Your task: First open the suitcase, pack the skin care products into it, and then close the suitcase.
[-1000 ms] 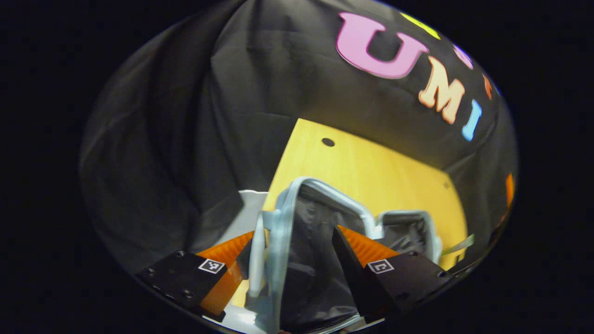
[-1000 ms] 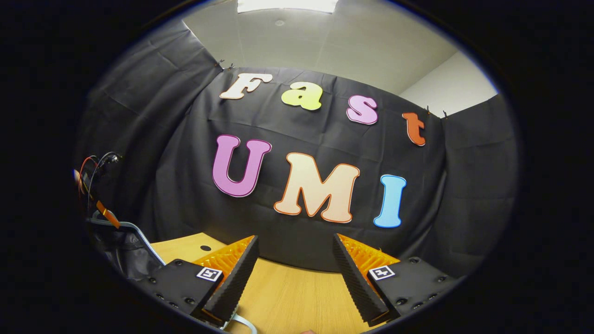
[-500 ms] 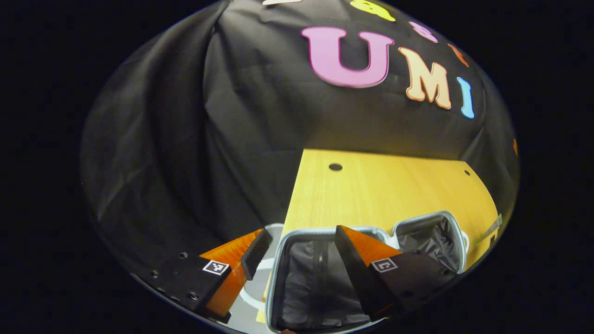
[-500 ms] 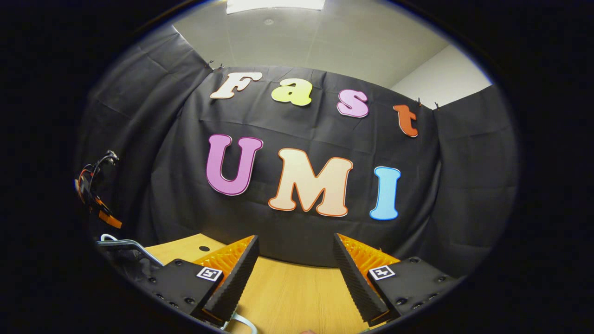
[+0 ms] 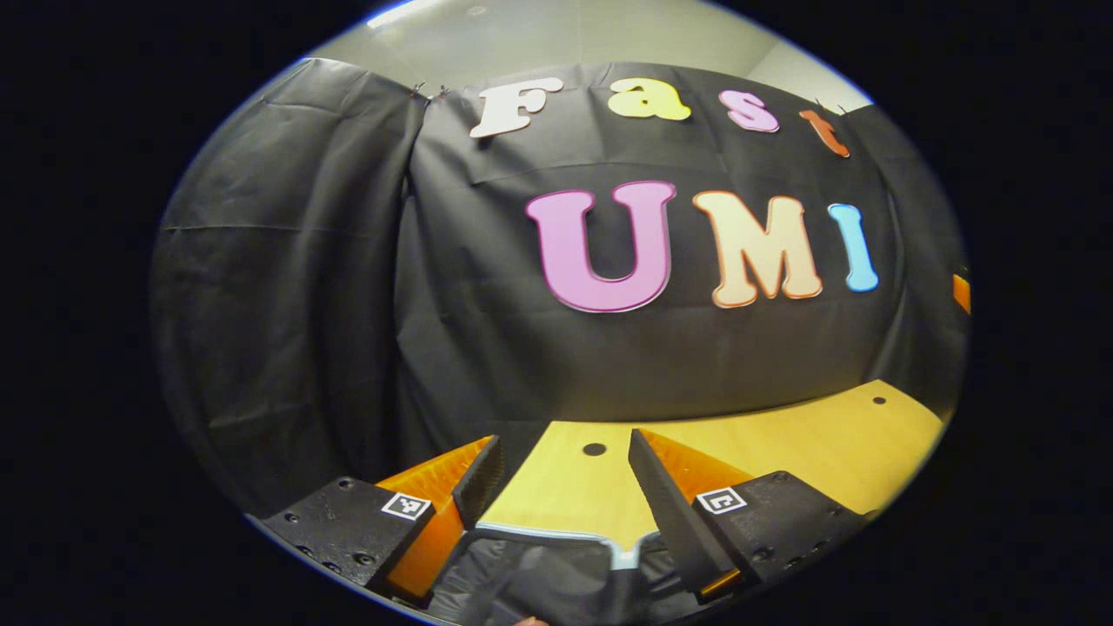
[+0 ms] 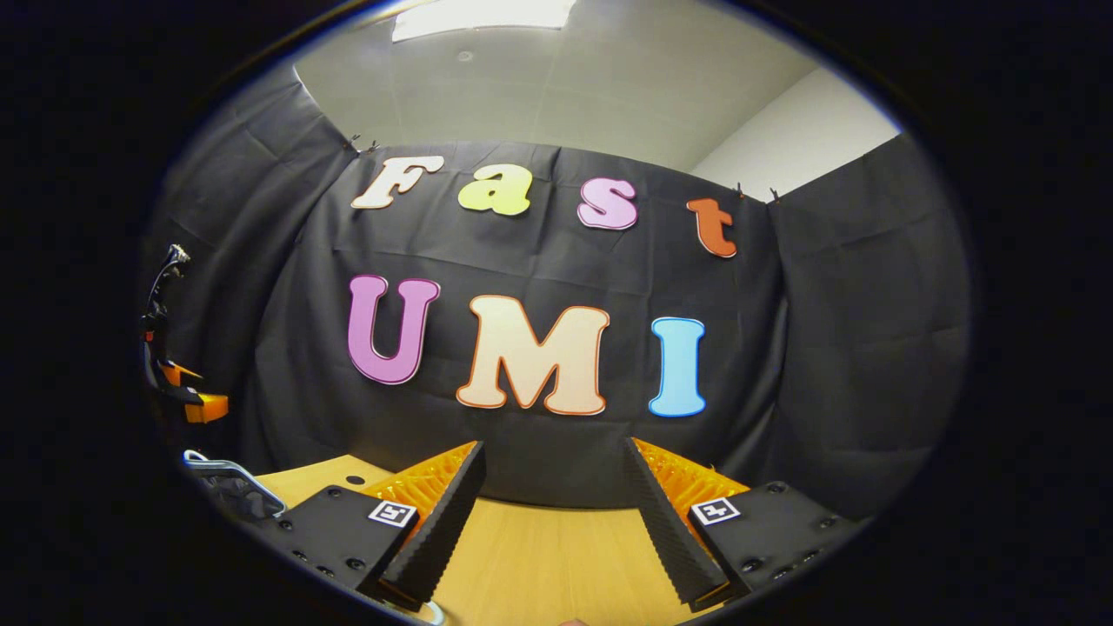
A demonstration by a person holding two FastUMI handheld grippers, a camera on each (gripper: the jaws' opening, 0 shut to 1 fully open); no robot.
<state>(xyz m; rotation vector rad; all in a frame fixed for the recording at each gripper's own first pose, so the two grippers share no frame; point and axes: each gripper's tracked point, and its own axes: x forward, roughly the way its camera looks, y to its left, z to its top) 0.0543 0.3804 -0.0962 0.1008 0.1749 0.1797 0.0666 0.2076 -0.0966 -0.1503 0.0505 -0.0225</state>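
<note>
Left gripper has tilted up off the suitcase: a second ago its fingers straddled the raised rim, now they're wide, holding nothing, with the rim low between them. Case lies open on the desk (opening looks done, packing next). Right gripper hangs over bare desk, fingers wide and empty, the suitcase corner at far left. Plenty of open desk ahead of both; cloth wall behind. No skin care products visible.
</note>
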